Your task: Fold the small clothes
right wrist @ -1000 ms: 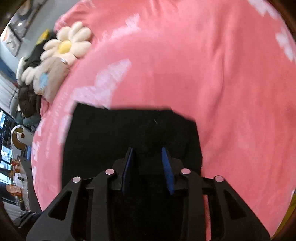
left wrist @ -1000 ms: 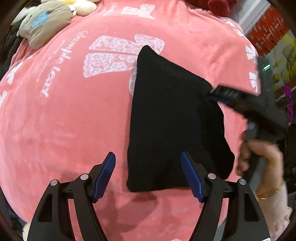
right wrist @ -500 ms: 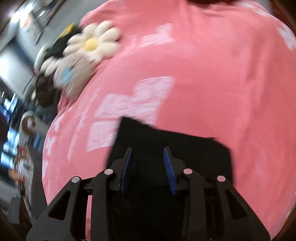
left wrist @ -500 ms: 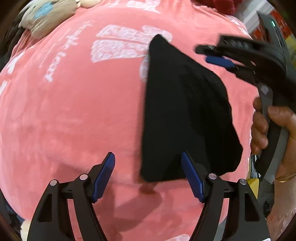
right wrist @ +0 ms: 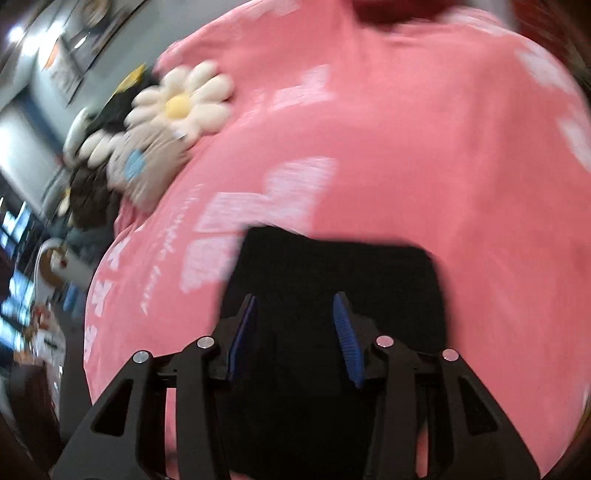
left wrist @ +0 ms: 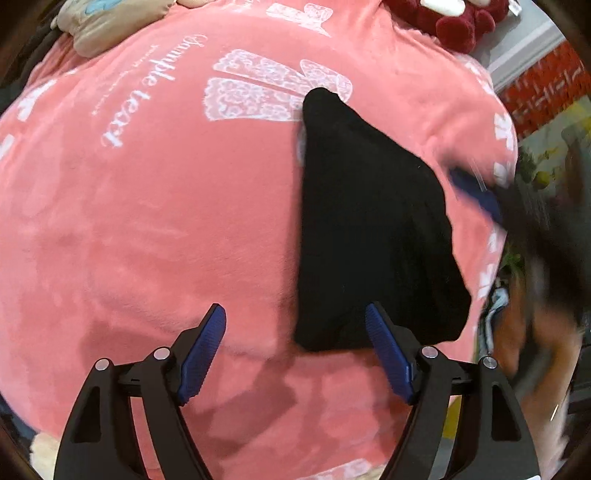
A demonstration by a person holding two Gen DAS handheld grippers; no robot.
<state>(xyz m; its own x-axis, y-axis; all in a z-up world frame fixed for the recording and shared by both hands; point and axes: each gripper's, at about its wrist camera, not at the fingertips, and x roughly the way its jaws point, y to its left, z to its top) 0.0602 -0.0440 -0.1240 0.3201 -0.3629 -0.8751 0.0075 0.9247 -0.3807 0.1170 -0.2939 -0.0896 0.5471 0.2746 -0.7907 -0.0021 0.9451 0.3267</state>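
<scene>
A black folded garment (left wrist: 369, 229) lies flat on the pink blanket (left wrist: 166, 221). My left gripper (left wrist: 294, 310) hangs over the blanket at the garment's near left corner. Its jaws are wide, still opening, and hold nothing. Its right pad (left wrist: 388, 350) stands before the garment's near edge. A blurred blue pad (left wrist: 476, 192) of the right gripper shows by the garment's right edge. In the right wrist view my right gripper (right wrist: 294, 297) is above the garment (right wrist: 332, 266). Its jaws are opening, with only the flat cloth seen behind the gap.
A daisy-shaped plush (right wrist: 181, 103) and a beige plush (left wrist: 107, 29) lie at the blanket's far left. A red plush (left wrist: 450, 22) sits at the far edge. A blurred hand (left wrist: 517, 332) holds the right gripper beyond the blanket's right edge.
The right gripper lifted off the garment's right side, swung up, then came back down beside it with wider jaws. The left view slid left, so the garment now sits further right.
</scene>
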